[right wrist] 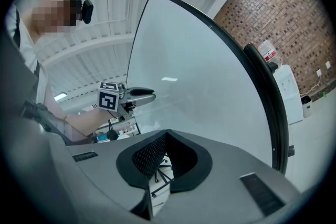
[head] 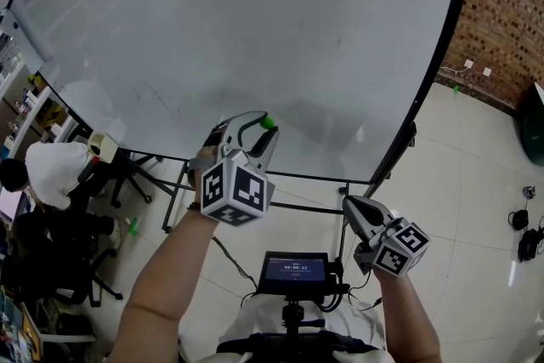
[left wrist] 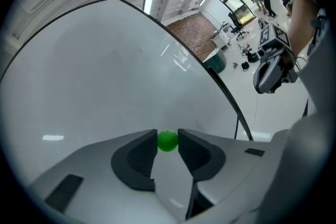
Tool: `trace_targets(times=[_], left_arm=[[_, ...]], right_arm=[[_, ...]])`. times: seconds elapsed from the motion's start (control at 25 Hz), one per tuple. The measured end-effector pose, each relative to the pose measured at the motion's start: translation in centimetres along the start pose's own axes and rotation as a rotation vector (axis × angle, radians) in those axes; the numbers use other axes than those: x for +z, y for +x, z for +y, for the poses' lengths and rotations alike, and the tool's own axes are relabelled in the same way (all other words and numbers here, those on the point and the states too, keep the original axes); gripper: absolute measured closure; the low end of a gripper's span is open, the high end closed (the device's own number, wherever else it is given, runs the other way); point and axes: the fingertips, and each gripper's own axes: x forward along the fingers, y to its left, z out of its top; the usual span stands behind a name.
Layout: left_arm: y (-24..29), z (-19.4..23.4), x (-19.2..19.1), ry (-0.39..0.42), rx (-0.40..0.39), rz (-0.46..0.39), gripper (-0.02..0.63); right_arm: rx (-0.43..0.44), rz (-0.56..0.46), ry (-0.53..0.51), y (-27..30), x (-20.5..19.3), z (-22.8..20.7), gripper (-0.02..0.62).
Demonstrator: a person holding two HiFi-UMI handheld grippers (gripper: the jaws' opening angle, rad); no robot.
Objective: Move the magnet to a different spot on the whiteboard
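Left gripper view shows the left gripper's (left wrist: pixel 168 139) fingers (left wrist: pixel 140 153) pinching a small round green magnet (left wrist: pixel 168 141) near the large white whiteboard (left wrist: pixel 105 71); hold firm and seat it flat elsewhere on the board.

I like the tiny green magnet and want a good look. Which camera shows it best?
The left gripper view: the green magnet sits close and centred, pinched between the fingers. In the head view it is a small dot by the whiteboard. The right gripper view doesn't show it.
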Motion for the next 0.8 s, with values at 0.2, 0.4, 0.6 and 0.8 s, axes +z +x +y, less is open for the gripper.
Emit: trace_targets(times=[0.2,0.4,0.6,0.8], left_arm=[[-2.7,-0.9,-2.4,-0.148,-0.064,-0.039,0.469],[-5.4,-2.8,-5.4,-0.316,-0.131,-0.059,0.471],[-8.1,-5.0,-8.4,-0.577,-0.232,-0.128,0.471],[-10.8,-6.6,-10.5,-0.724,-0.269,-0.163,0.471]], right_arm=[[0.001,0.009,-0.004,0.8,-0.7,2.1,0.563],[0.013,0.014,-0.014,1.6,-1.2,4.3,0.563],[0.024,0.026,-0.022,2.2,-2.3,6.4,0.563],[0.017,0.026,-0.027,1.9,-3.0,8.2,0.563]])
